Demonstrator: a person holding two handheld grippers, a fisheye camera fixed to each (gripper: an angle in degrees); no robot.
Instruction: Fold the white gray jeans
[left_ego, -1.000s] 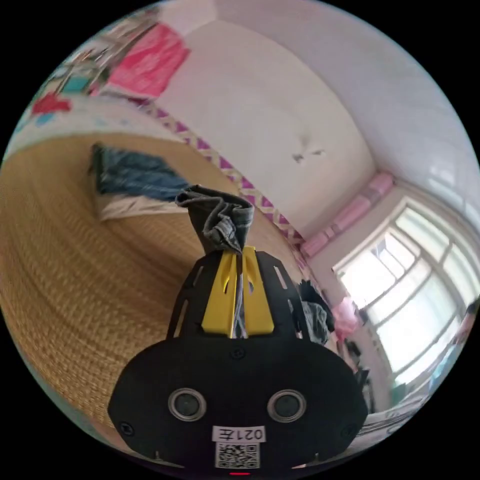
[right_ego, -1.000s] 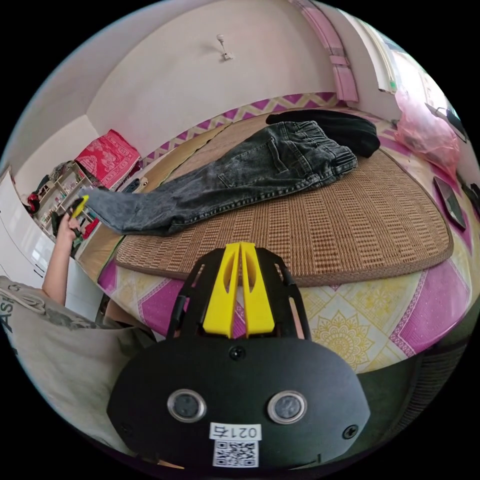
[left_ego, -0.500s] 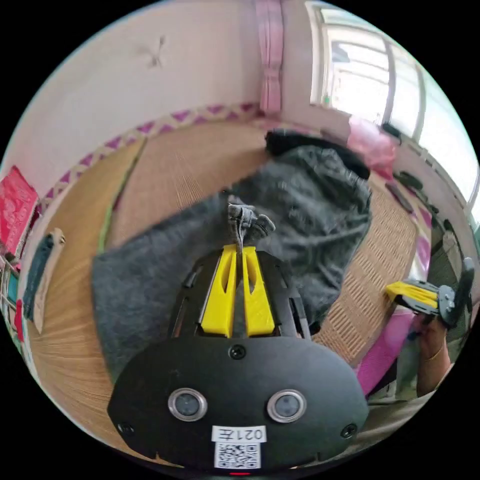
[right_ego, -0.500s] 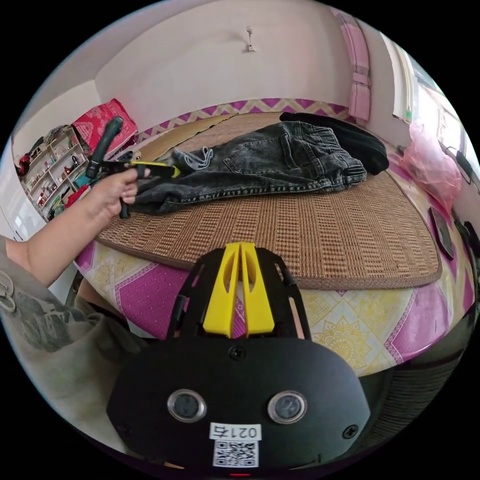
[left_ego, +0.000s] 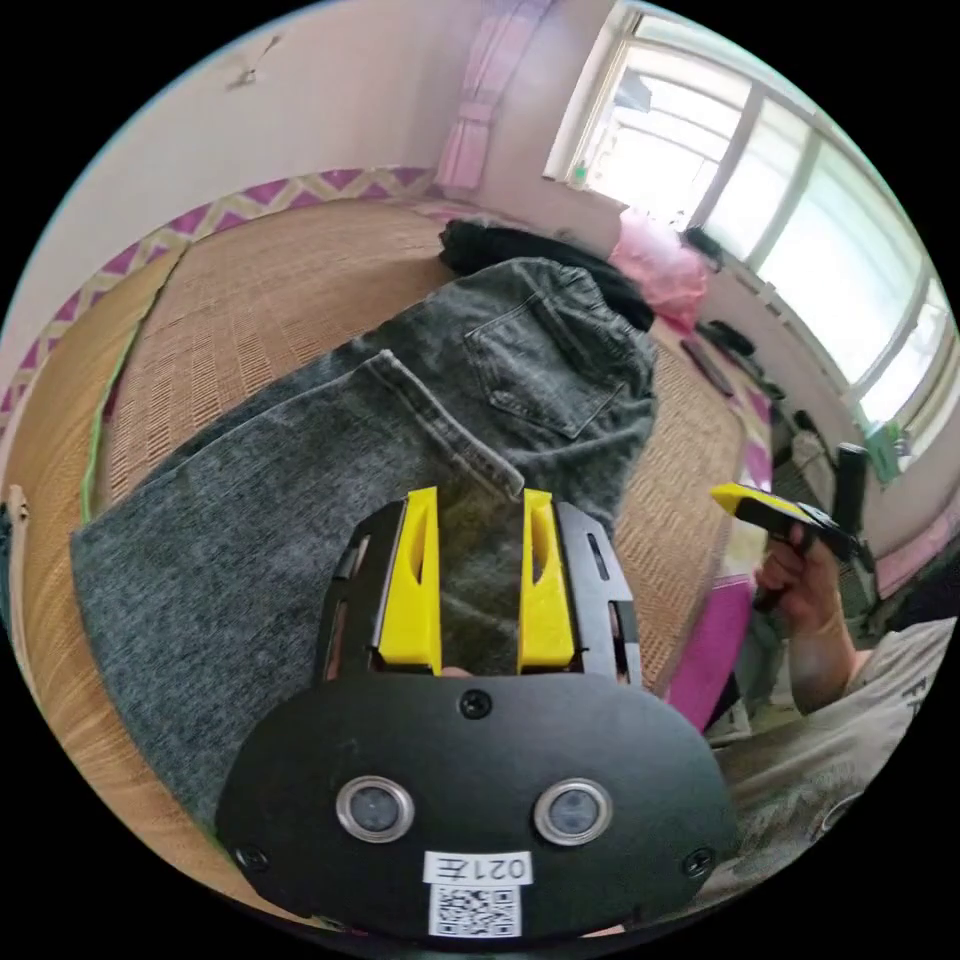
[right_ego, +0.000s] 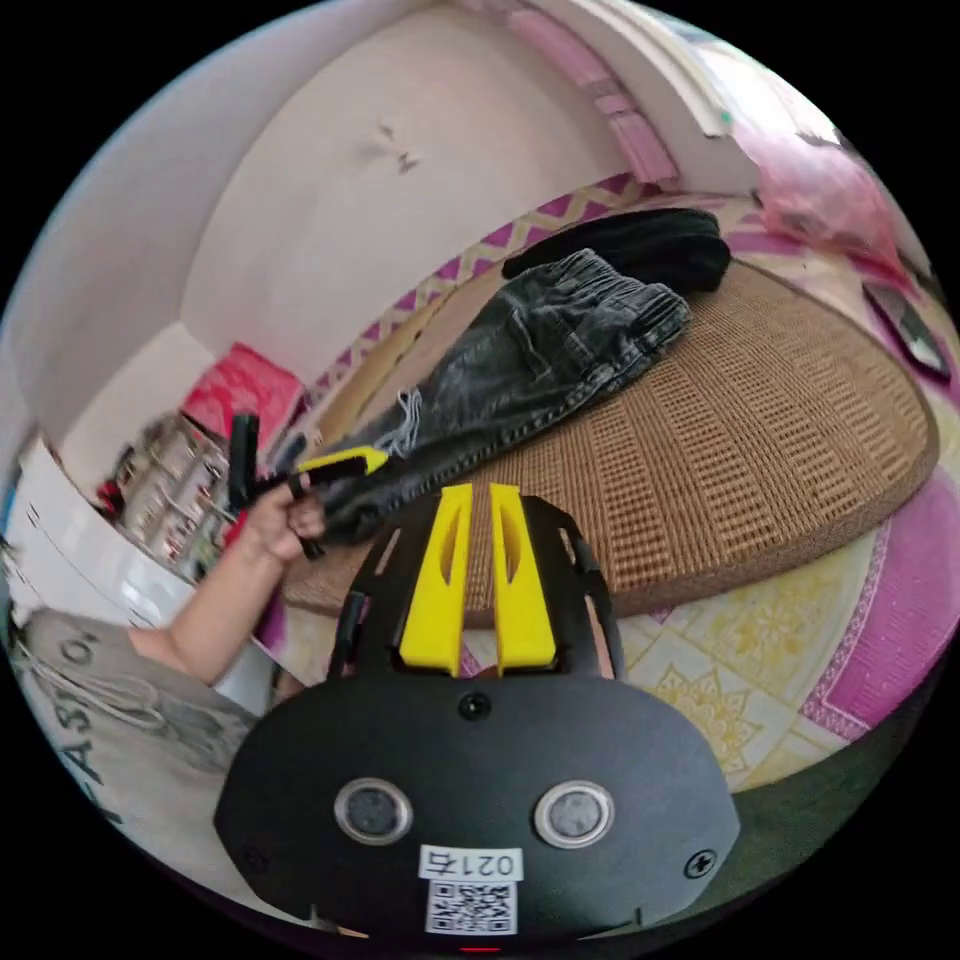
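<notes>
- Lying on the woven mat of the bed, the jeans are doubled over, long axis running from near hem to far waistband;
- left gripper hovers right above them, fingers spread, empty;
- right gripper, fingers nearly closed on nothing, hangs off the bed's edge, well apart; left is nearer.

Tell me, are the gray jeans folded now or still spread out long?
Folded once. The jeans lie on the woven mat with the leg hem doubled back near the back pocket, and the open left claw hovers above them.
</notes>
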